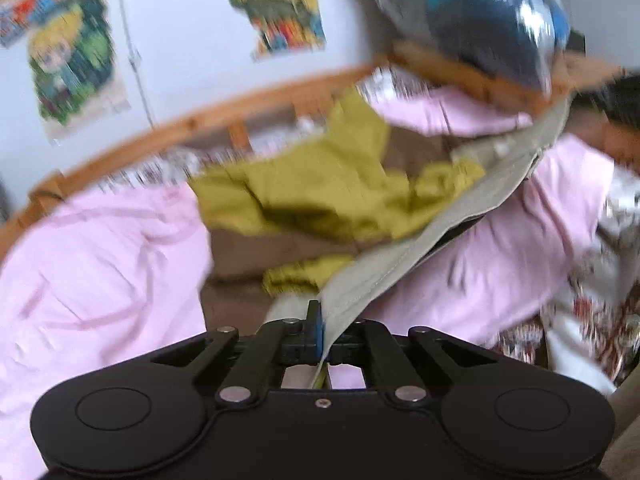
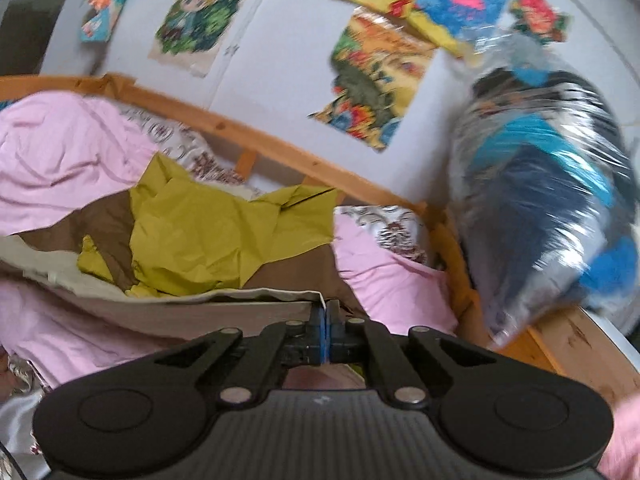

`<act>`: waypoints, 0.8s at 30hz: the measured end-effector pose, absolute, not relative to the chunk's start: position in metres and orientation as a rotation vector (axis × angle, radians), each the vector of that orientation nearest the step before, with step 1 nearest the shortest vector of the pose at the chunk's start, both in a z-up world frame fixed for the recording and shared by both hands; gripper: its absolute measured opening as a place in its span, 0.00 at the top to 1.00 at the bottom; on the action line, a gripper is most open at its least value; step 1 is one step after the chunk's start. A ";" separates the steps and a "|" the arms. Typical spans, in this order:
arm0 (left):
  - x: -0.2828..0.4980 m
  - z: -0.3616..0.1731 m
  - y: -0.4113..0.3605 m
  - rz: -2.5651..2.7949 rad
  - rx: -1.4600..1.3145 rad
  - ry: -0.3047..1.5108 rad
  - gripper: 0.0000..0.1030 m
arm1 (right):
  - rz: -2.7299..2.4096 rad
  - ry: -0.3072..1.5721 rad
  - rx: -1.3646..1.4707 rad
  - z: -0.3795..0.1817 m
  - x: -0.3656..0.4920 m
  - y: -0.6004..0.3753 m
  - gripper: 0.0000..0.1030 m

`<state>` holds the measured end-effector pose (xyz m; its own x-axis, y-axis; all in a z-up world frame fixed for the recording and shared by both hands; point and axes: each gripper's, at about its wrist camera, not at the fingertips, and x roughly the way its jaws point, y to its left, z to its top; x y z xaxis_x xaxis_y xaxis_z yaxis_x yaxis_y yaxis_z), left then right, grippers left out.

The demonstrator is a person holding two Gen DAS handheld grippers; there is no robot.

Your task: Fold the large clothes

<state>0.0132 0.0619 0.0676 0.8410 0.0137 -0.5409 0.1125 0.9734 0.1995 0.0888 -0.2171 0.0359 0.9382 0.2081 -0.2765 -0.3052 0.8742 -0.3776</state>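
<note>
Over the bed, with its pink blanket [image 1: 100, 248], both grippers hold one big beige cloth [image 1: 420, 240]. The left gripper [image 1: 320, 320] has its jaws pinched tight on one end of the cloth's edge. The right gripper [image 2: 325, 320] has its jaws pinched tight on the other end.

The cloth hangs between them like a long strip. Its long side runs from one gripper to the other, across the bed. Its far part drapes down toward a yellow-green cloth [image 2: 224, 236] and a brown cloth [image 2: 100, 220] lying beneath.

I think the thin edge could slip out of a gripper if the two pull apart too hard. The hanging part might also drag the yellow-green cloth along and mess up the fold.
</note>
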 end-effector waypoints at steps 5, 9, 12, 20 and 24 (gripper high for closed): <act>-0.017 0.113 0.069 -0.083 0.197 0.488 1.00 | 0.203 0.145 -0.370 0.042 0.035 -0.223 1.00; -0.034 0.142 0.068 -0.102 0.215 0.437 1.00 | 0.156 0.058 -0.374 0.061 0.005 -0.220 1.00; -0.024 0.161 0.070 -0.098 0.220 0.425 1.00 | 0.134 -0.001 -0.382 0.079 0.007 -0.215 1.00; 0.120 0.187 0.102 -0.020 0.290 0.501 1.00 | 0.133 -0.009 -0.403 0.125 0.142 -0.178 1.00; 0.207 0.169 0.128 0.014 0.282 0.558 1.00 | 0.136 0.052 -0.401 0.125 0.239 -0.154 1.00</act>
